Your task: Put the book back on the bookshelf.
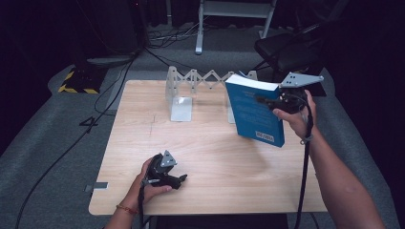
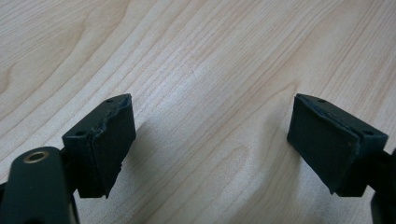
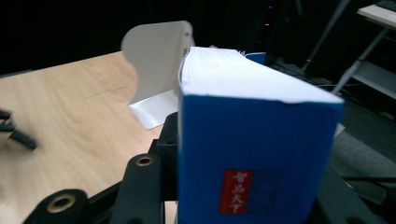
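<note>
High view: the right gripper [image 1: 267, 101] is clamped on the blue book [image 1: 253, 110], holding it tilted in the air above the table [image 1: 200, 157]; its 2 jaws press the covers near the spine. Just beyond the book stands the white extendable bookend rack [image 1: 191, 86]. The left gripper [image 1: 179, 180] rests low over bare wood well to the book's left, jaws spread wide with nothing between them.

Grey carpet floor [image 1: 43, 157] — cables [image 1: 114, 81] trailing — dark room.

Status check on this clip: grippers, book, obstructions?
Right gripper shut on blue book, held above table. Left gripper open, nothing between jaws. Expanding bookend rack behind; nothing blocking.
</note>
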`<state>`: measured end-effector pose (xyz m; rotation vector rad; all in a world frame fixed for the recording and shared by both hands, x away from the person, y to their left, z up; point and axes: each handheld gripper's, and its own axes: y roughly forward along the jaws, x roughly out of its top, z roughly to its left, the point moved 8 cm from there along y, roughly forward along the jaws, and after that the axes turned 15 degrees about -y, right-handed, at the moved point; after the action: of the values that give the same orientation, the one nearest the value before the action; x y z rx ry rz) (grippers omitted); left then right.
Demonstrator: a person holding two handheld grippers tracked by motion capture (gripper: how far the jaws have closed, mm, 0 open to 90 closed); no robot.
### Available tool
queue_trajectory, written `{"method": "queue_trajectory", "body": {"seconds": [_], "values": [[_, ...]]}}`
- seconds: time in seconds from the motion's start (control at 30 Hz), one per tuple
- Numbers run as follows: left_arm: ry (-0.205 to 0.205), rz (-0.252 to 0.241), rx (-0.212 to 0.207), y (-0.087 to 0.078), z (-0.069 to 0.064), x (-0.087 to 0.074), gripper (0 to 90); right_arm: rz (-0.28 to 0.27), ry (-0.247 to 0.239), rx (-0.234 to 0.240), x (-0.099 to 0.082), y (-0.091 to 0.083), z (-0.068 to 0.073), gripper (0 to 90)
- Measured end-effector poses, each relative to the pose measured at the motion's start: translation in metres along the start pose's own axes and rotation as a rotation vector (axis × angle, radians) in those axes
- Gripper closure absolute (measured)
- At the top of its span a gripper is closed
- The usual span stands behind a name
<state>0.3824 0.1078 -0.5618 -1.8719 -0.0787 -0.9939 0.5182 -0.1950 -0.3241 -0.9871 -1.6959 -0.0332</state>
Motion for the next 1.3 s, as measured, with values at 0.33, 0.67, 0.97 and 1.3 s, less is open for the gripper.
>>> {"method": "queue_trajectory", "body": {"seconds": [0.33,0.67,0.97,1.3], "values": [[0.0,0.0,0.0,0.0,0.0,0.0,15.6,0.044,0.05,-0.086,0.011,0.019,-0.036,61.4],[0.001,0.0,-0.002,0.0,0.0,0.0,15.5,0.071,0.124,-0.163,0.018,0.057,-0.06,61.4],[0.002,0.001,-0.003,0.0,0.0,0.0,15.4,0.06,0.165,-0.213,0.015,0.081,-0.074,61.3],[0.003,0.002,-0.006,0.0,0.0,0.0,15.3,0.026,0.195,-0.253,0.002,0.099,-0.076,61.2]]}}
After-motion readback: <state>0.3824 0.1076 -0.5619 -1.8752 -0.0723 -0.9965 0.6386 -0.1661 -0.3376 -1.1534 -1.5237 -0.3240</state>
